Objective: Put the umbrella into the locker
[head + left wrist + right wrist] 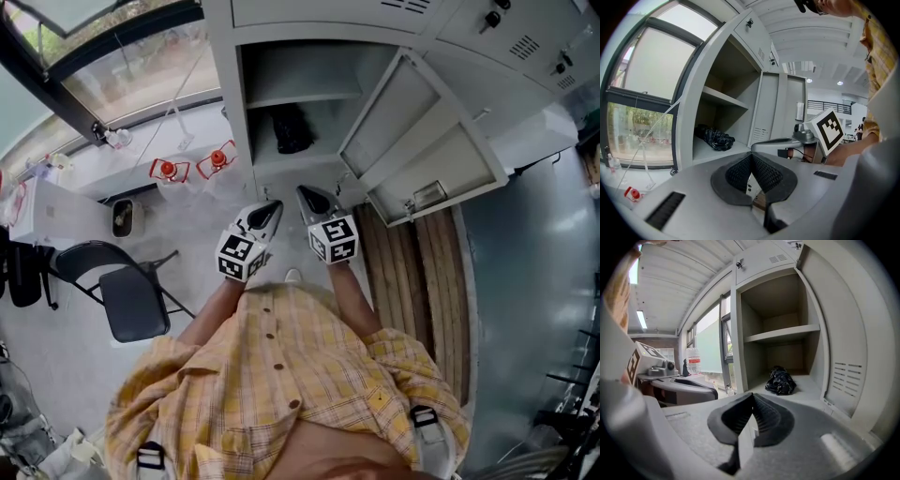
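Head view shows the black folded umbrella (292, 128) lying inside the open locker (246, 103), on the compartment floor under the shelf (305, 97). The locker door (422, 141) stands swung out to the right. The left gripper (269, 212) and right gripper (309, 197) are held side by side in front of the opening, well apart from the umbrella. Each gripper view shows its jaws closed, pad against pad, with nothing between them. A folding chair (131, 300) stands at the left.

Lower locker shelf (325, 142), black umbrella (292, 128) on it
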`<state>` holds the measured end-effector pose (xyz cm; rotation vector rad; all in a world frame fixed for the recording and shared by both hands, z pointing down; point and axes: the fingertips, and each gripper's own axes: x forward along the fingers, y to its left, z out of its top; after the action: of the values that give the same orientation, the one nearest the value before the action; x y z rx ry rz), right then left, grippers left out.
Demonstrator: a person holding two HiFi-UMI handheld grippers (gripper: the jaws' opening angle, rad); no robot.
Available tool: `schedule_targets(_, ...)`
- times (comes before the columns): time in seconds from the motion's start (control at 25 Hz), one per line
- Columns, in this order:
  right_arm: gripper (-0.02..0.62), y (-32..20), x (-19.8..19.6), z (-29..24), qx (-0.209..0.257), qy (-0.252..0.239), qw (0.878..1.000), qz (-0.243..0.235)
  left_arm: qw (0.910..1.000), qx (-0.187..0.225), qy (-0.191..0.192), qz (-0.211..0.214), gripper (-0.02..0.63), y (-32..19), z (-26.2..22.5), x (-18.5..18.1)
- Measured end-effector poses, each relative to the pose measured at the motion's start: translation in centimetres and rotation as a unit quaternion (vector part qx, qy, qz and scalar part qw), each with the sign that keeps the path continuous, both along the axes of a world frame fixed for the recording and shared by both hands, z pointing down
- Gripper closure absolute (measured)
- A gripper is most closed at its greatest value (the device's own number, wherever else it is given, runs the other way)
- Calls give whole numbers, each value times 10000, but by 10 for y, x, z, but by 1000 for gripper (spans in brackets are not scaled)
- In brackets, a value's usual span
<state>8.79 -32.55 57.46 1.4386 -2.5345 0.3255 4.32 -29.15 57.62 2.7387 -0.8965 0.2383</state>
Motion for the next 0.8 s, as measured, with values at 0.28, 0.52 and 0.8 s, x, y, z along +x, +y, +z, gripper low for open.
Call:
schedule_targets(0.28, 598, 14, 2, 9, -40, -33, 10000, 29, 10000, -53, -32, 21, 601, 3, 5, 0)
schedule_targets(0.52, 598, 24, -2, 15, -122, -155, 9998, 13, 9999, -96, -62, 31, 601, 4, 10, 0)
schedule_targets(0.8, 598, 31, -6, 18, -145, -208, 9997, -24, 9999, -131, -100, 45, 601, 6, 13, -1)
